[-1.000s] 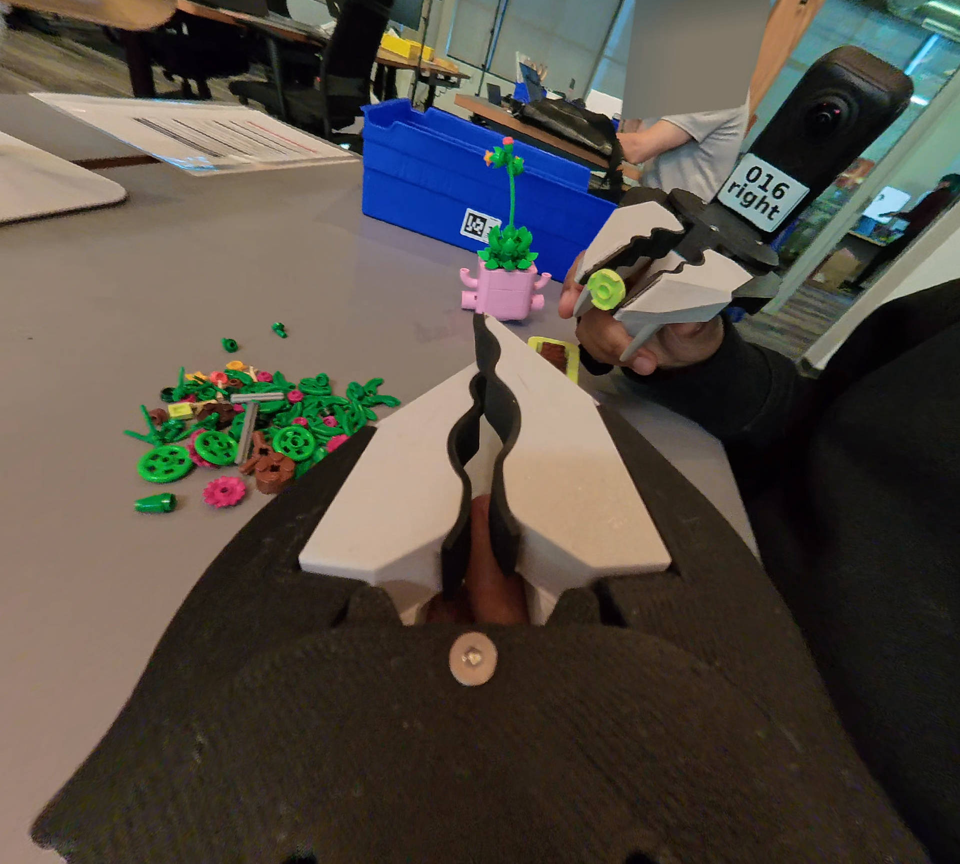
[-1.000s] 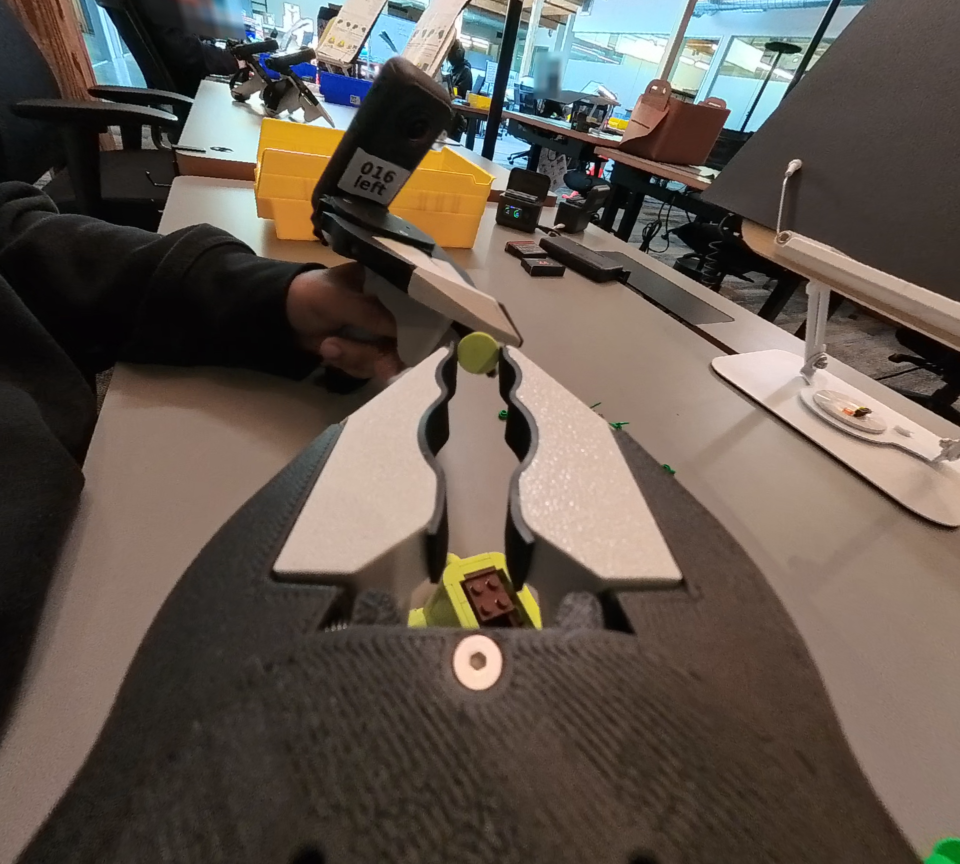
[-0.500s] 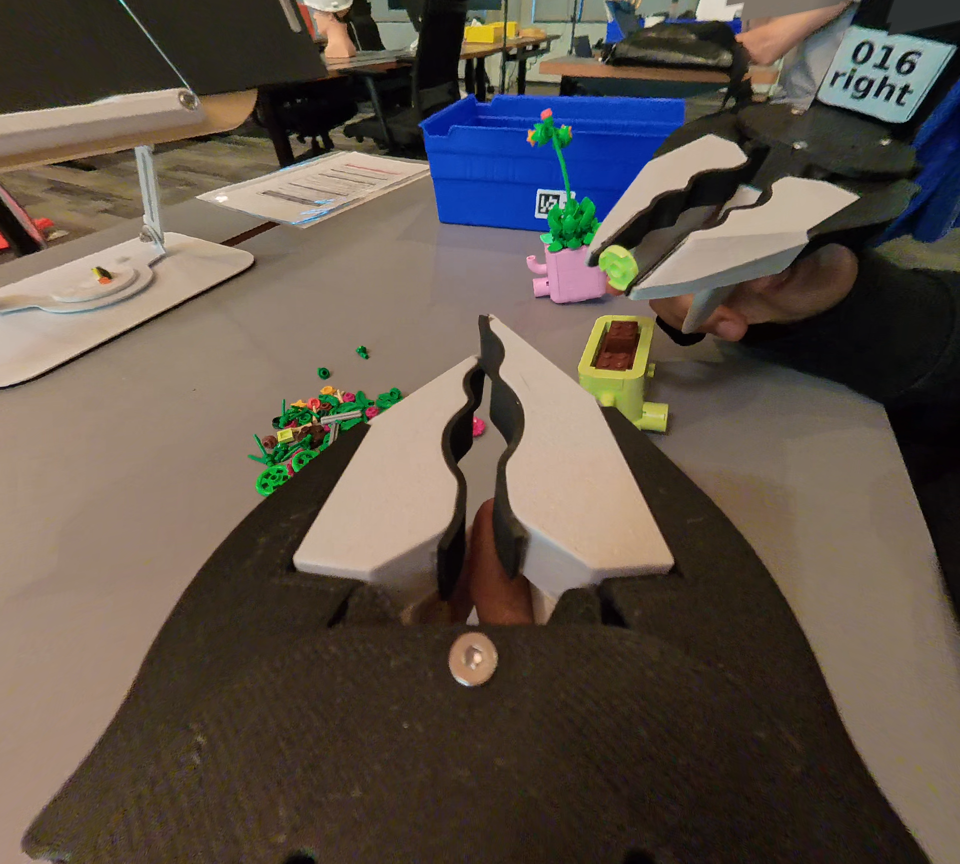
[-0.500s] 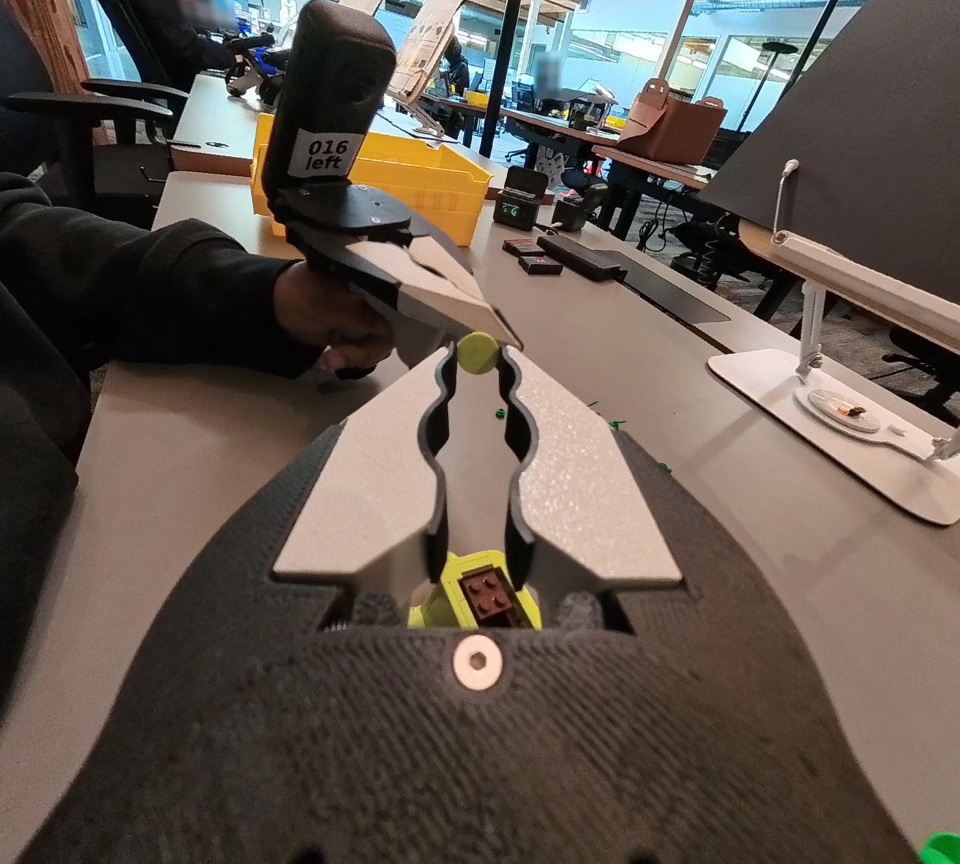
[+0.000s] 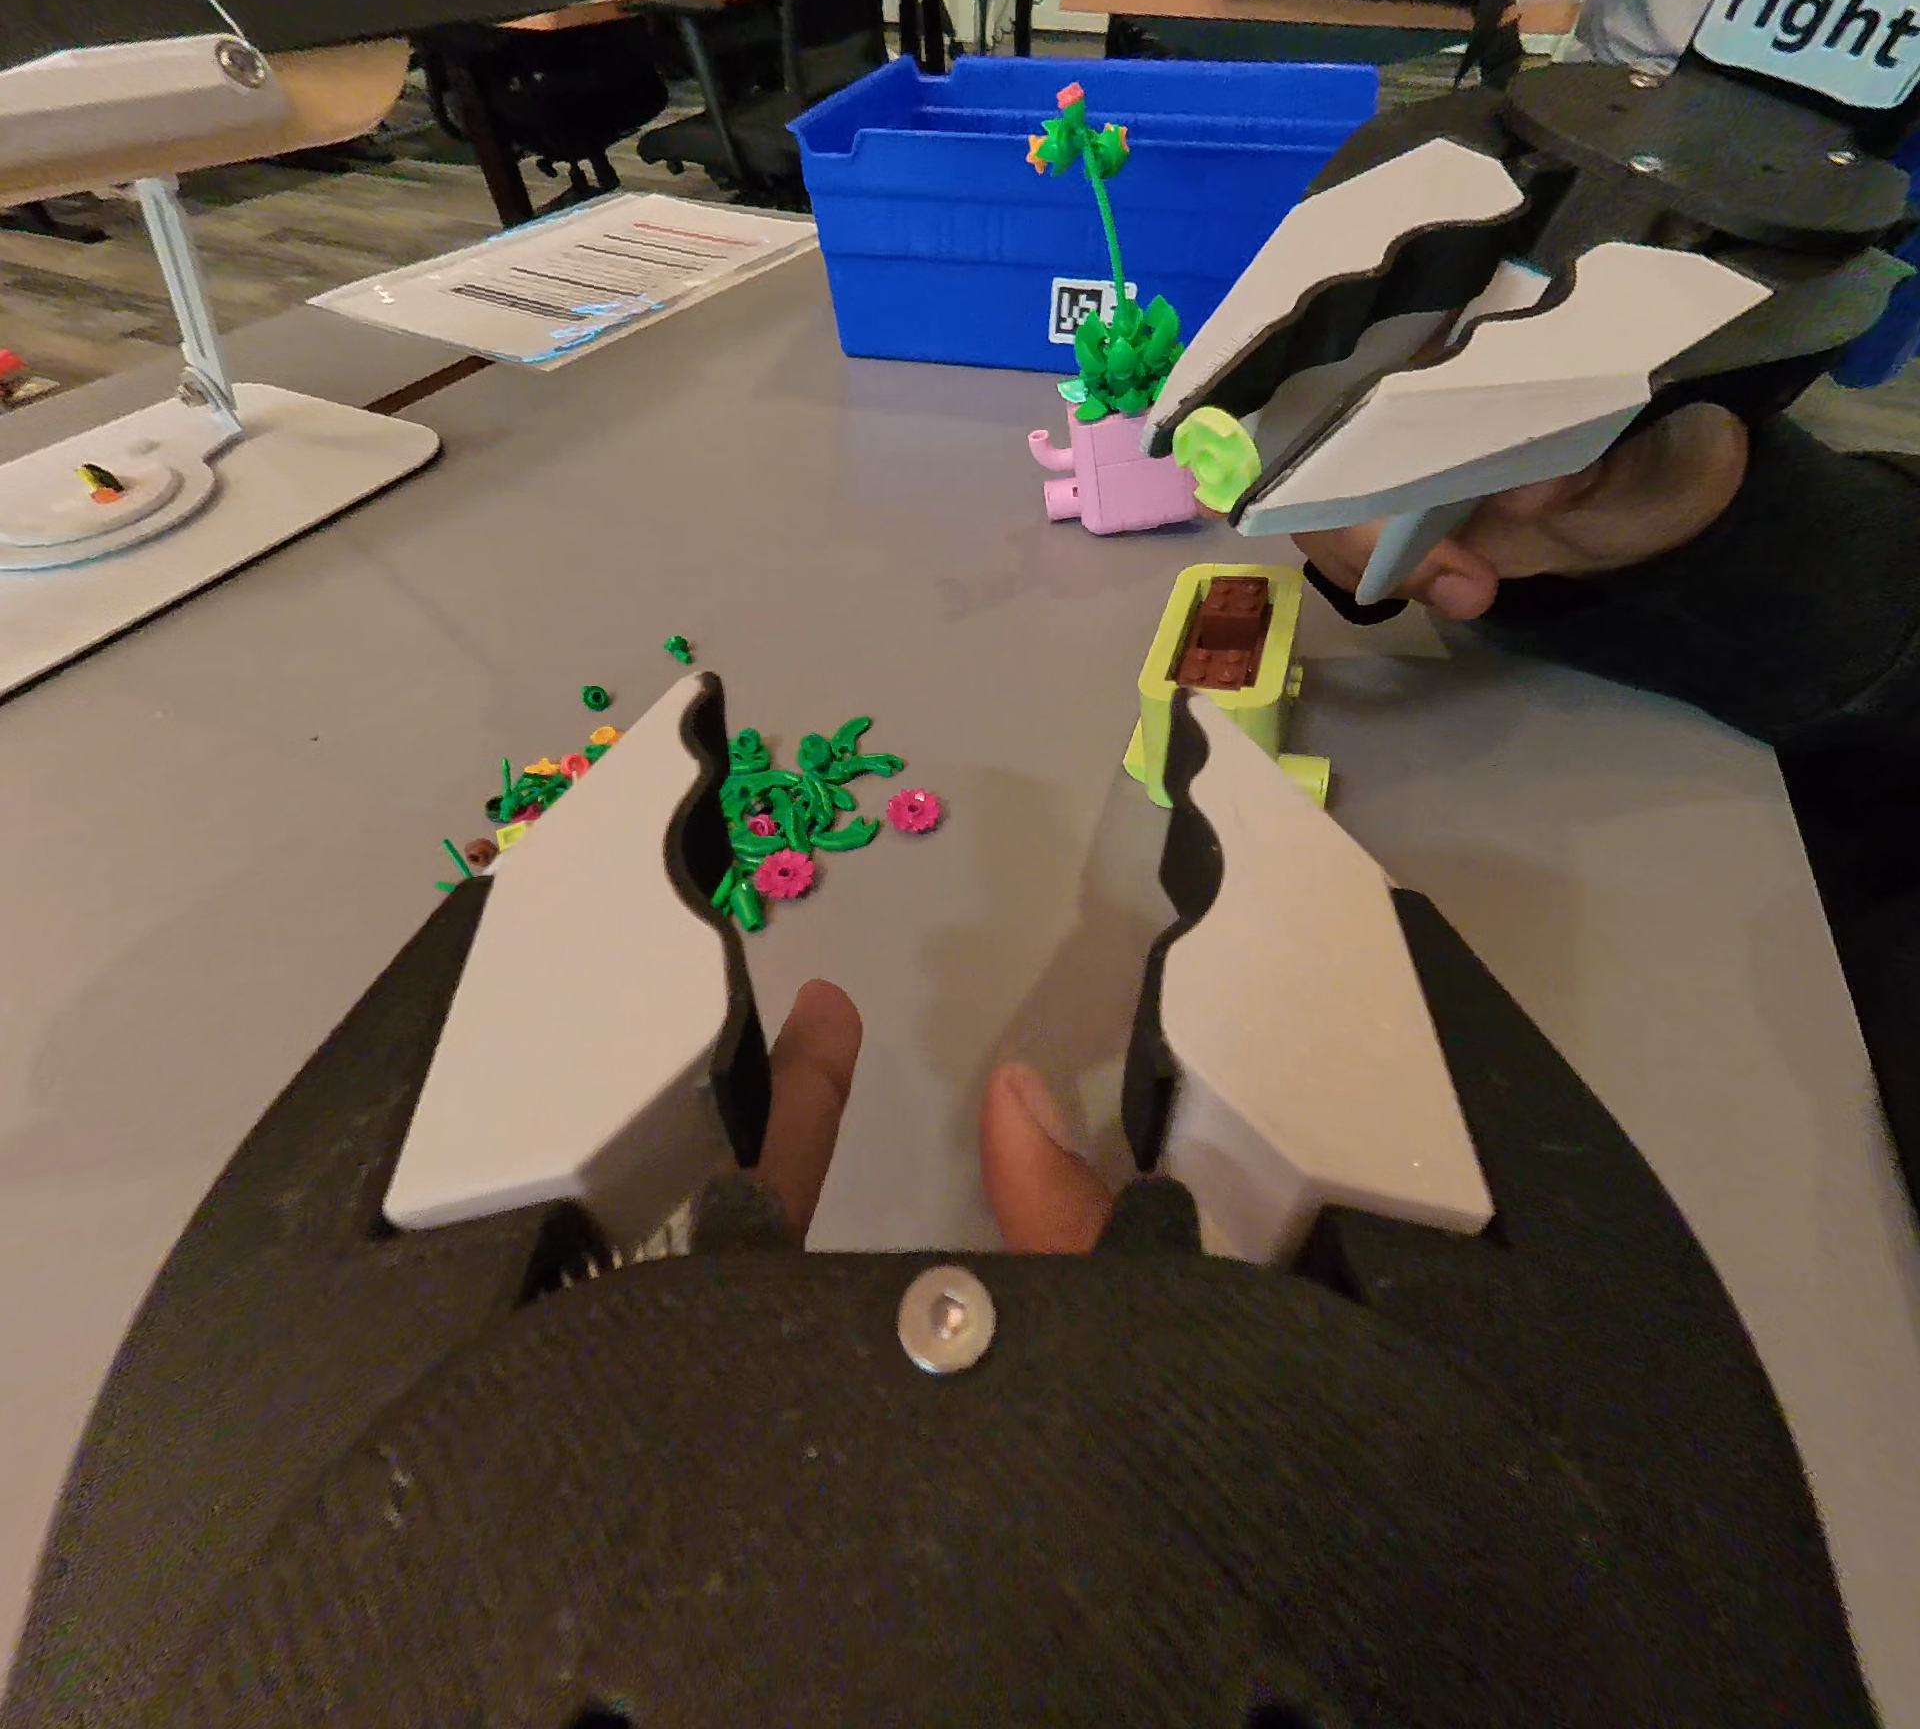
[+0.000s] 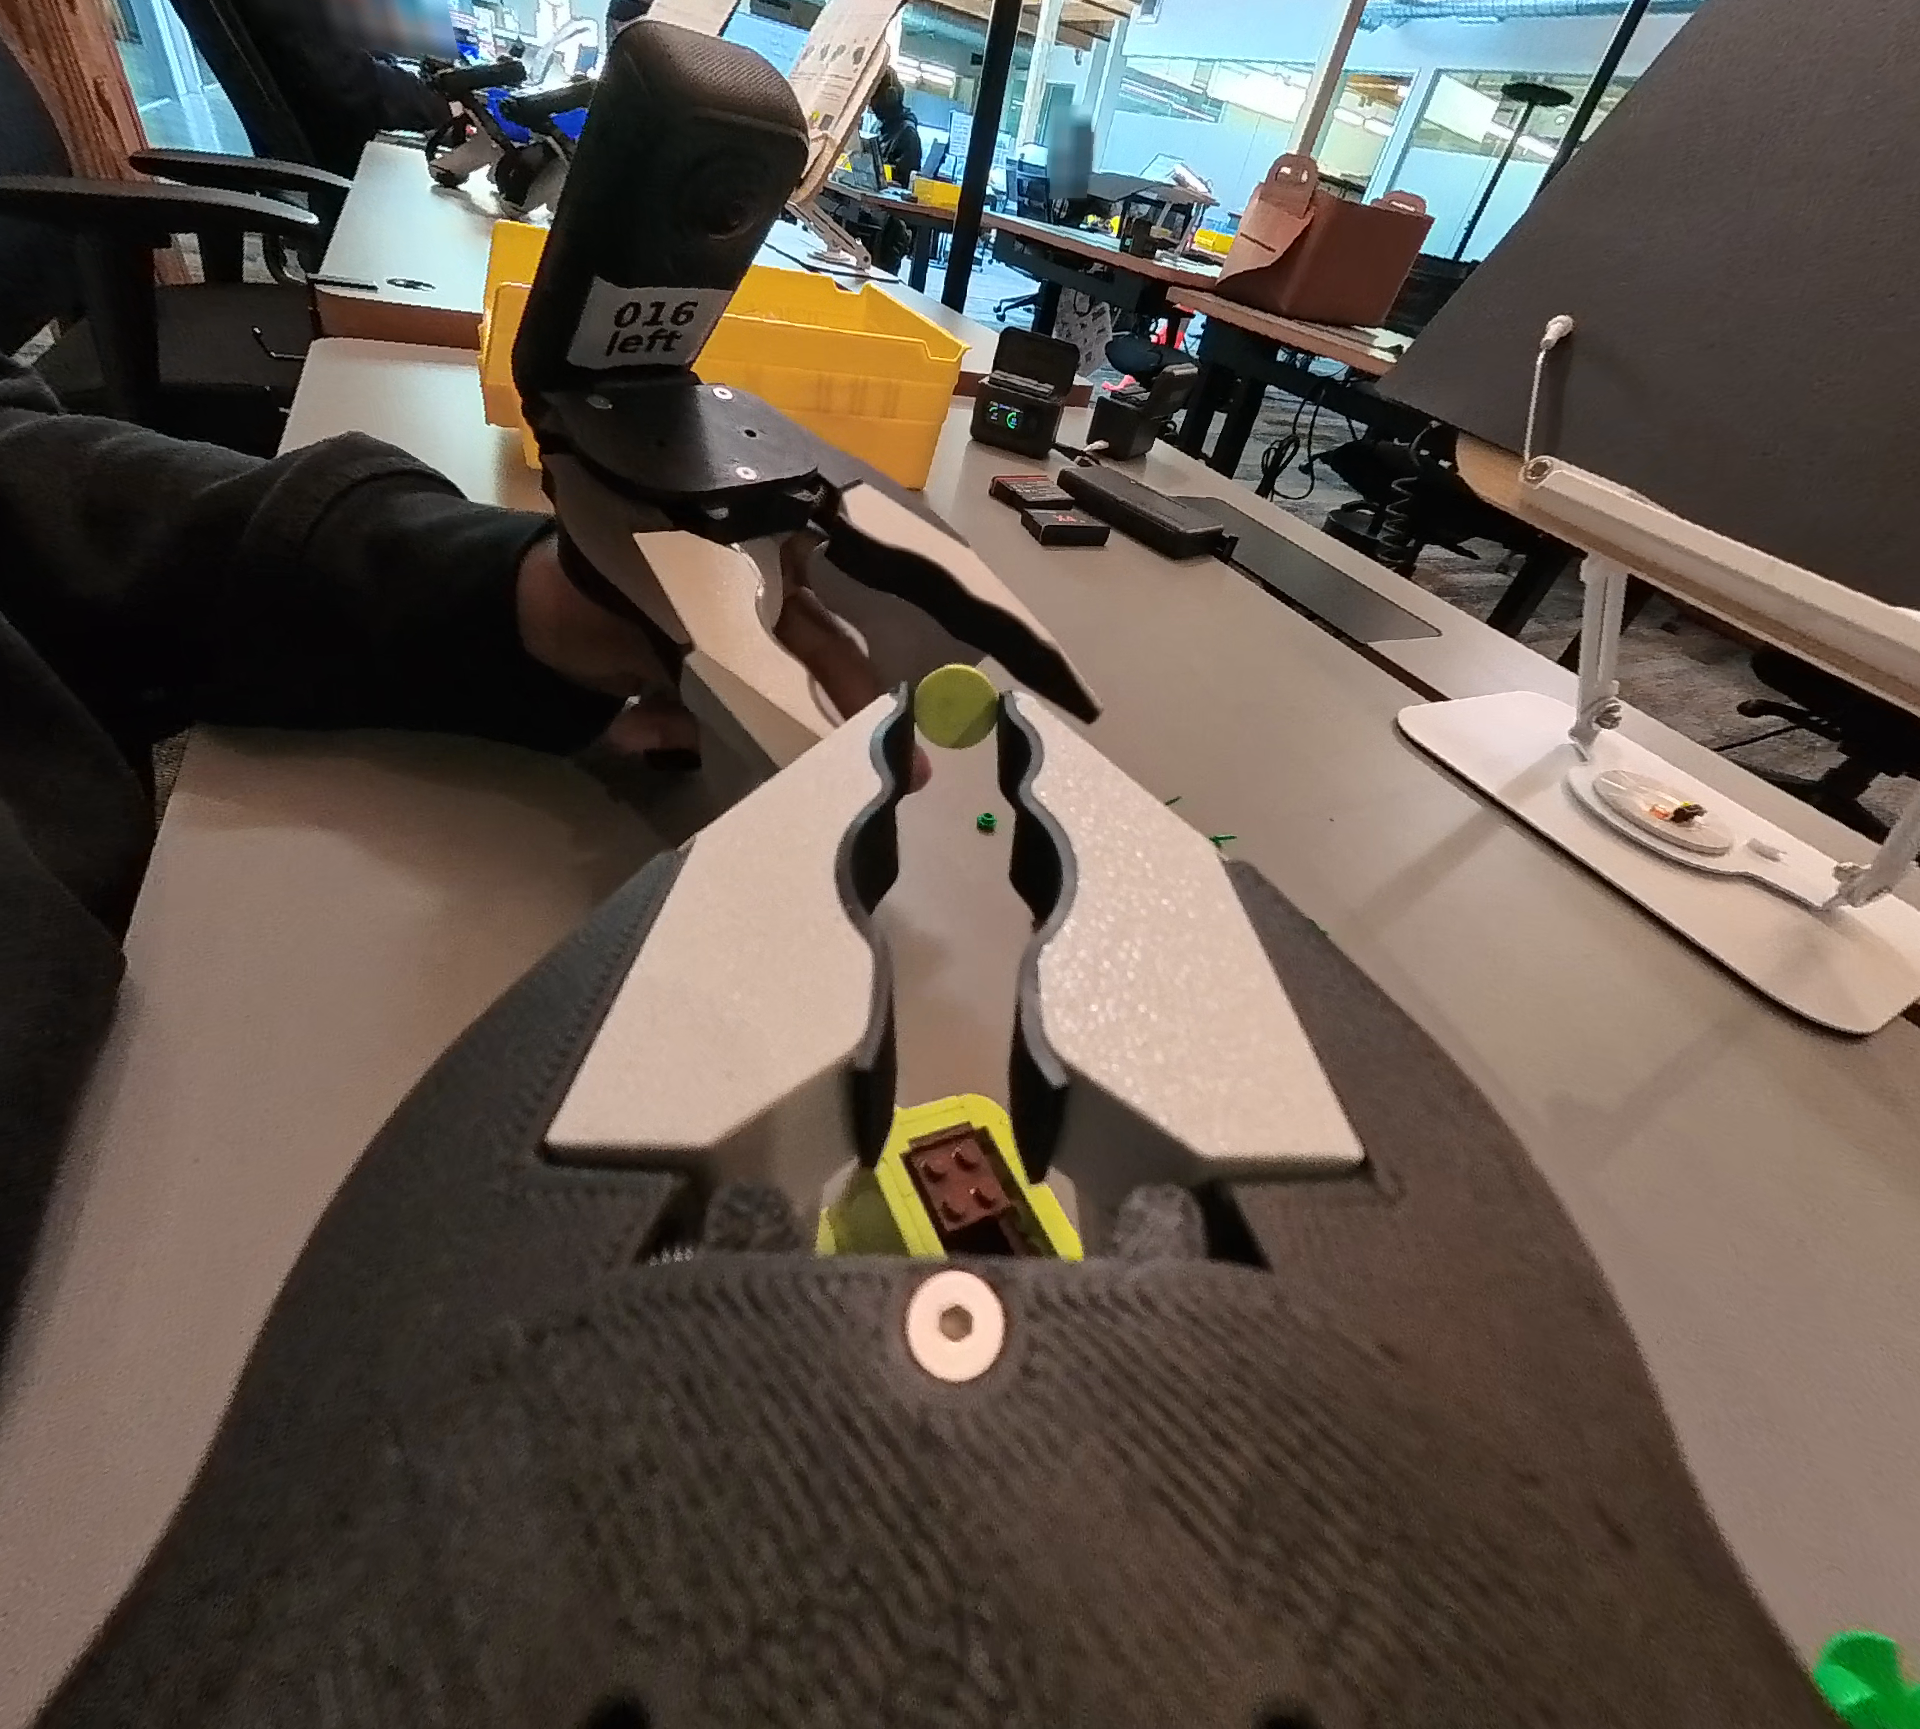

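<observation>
The left gripper [image 5: 940, 723], pressed together half a second ago, is now spread wide, empty, just before the lime-green brick planter [image 5: 1226, 682] on the counter [image 5: 312, 848]. The right gripper [image 6: 956, 713] pinches a lime-green round piece [image 6: 956, 708], probably a small plate, above the planter.

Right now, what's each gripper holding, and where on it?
Right gripper pinches a lime round piece by its edges, at the fingertips. Left gripper is open, holding nothing.
</observation>
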Motion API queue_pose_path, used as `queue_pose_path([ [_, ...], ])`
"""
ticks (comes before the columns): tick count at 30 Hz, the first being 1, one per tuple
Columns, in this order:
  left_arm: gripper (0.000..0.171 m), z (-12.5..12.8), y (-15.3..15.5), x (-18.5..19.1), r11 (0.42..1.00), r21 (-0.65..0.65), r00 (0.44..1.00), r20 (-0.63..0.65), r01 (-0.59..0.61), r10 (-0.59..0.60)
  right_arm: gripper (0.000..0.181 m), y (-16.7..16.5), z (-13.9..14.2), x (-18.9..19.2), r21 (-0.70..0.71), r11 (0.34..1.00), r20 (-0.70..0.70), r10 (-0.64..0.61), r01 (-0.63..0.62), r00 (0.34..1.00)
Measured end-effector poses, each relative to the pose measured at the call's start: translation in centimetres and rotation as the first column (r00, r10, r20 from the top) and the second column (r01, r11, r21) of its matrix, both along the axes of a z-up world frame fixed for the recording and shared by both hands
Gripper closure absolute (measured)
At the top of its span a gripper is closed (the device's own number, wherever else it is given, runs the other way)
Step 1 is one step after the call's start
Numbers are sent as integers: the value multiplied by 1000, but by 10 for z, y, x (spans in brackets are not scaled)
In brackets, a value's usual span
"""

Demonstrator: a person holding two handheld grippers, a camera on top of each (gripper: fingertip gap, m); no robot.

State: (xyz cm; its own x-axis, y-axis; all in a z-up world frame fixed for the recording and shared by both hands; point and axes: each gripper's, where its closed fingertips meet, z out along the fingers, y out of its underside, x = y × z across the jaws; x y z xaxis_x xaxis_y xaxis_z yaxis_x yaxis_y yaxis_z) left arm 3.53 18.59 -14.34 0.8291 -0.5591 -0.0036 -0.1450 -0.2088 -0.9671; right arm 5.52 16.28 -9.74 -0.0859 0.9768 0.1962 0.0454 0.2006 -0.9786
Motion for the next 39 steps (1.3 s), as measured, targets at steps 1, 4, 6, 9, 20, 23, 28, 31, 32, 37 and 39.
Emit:
queue_pose_path([
  [1,83,1,1,-1,1000,4,1000,4,-11,11,167,1,0,0,-1,1000,-1,-2,2,1000],
  [4,63,2,5,-6,999,6,999,23,-49,49,167,2,0,0,-4,1000,-2,-8,8,1000],
  [6,48,2,7,-10,998,-8,997,41,-68,68,167,3,0,0,-4,1000,-1,-13,13,1000],
  [9,24,0,5,-7,998,-50,995,85,-41,45,168,6,0,0,-3,1000,-3,-23,23,1000],
  [20,15,-6,2,-1,995,-96,997,71,-33,40,168,11,7,0,-10,999,-41,-50,50,998],
  [23,15,-4,3,-1,998,-54,999,32,-39,41,168,11,8,0,12,998,-50,-63,64,997],
  [28,26,7,8,-14,995,34,995,28,-93,92,167,10,14,2,60,995,-90,-70,76,993],
  [31,29,15,8,-15,992,76,994,49,-105,101,168,10,21,6,81,993,-130,-78,89,988],
  [32,30,18,8,-15,990,91,993,54,-106,101,168,11,23,7,84,992,-142,-82,94,986],
  [37,42,22,11,-22,979,142,989,46,-145,140,167,13,29,13,88,988,-190,-108,126,976],
  [39,47,22,12,-26,974,154,986,49,-166,160,167,12,31,14,88,987,-205,-114,134,972],
])
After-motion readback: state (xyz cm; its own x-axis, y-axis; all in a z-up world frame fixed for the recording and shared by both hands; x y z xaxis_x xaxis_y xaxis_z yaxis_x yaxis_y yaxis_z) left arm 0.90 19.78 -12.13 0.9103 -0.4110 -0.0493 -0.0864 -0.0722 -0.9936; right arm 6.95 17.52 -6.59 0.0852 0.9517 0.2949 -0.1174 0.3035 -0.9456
